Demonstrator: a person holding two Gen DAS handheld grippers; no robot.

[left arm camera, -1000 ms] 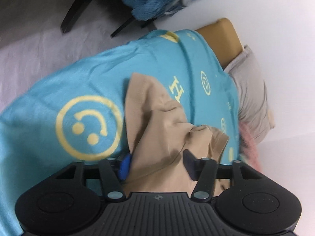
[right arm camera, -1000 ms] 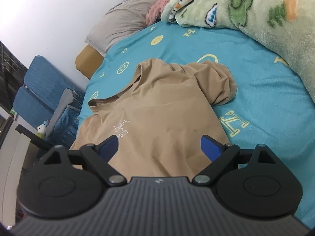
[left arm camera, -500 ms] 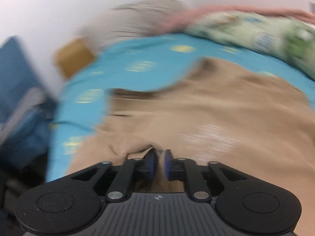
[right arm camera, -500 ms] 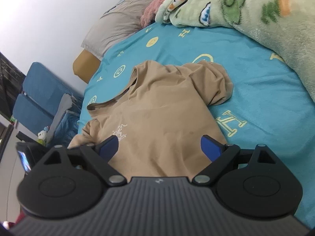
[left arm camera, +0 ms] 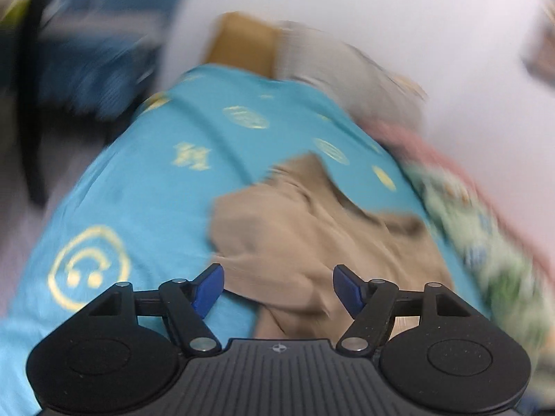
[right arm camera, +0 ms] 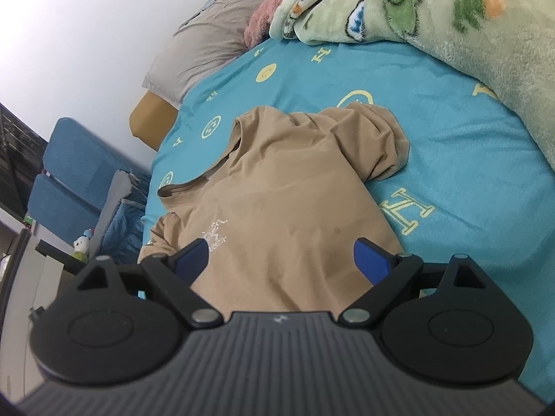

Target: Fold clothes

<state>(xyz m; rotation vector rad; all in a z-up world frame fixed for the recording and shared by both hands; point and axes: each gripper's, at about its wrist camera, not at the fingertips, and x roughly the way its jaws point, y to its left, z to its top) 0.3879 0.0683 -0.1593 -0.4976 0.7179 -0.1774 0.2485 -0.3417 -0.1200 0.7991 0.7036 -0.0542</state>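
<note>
Shirt (right arm camera: 288,204) lies straight ahead of the right gripper (right arm camera: 281,260), spread on the sheet (right arm camera: 451,159), its long axis running away from the tool: body under and between the fingers, collar farther off and to the left, one sleeve bunched ahead and to the right. The right gripper's jaws stand wide apart with nothing in them, hovering over the lower body of the shirt; whether the pads touch the cloth cannot be told.

The left gripper (left arm camera: 277,286) is also spread wide and empty. Its view is smeared by motion, but the shirt (left arm camera: 305,235) shows ahead of it and slightly right, crumpled, with bare sheet (left arm camera: 138,190) under its left finger. A blanket (right arm camera: 451,10) lies well beyond the shirt on the right side, apart from it.

Judging by this, both tools sit at the hem end, the right one squarely over the cloth, the left one at the shirt's left edge. A fold would likely turn on each taking its own side, the near left sleeve falling to the left gripper, the far bunched sleeve needing the right gripper to reach forward.
</note>
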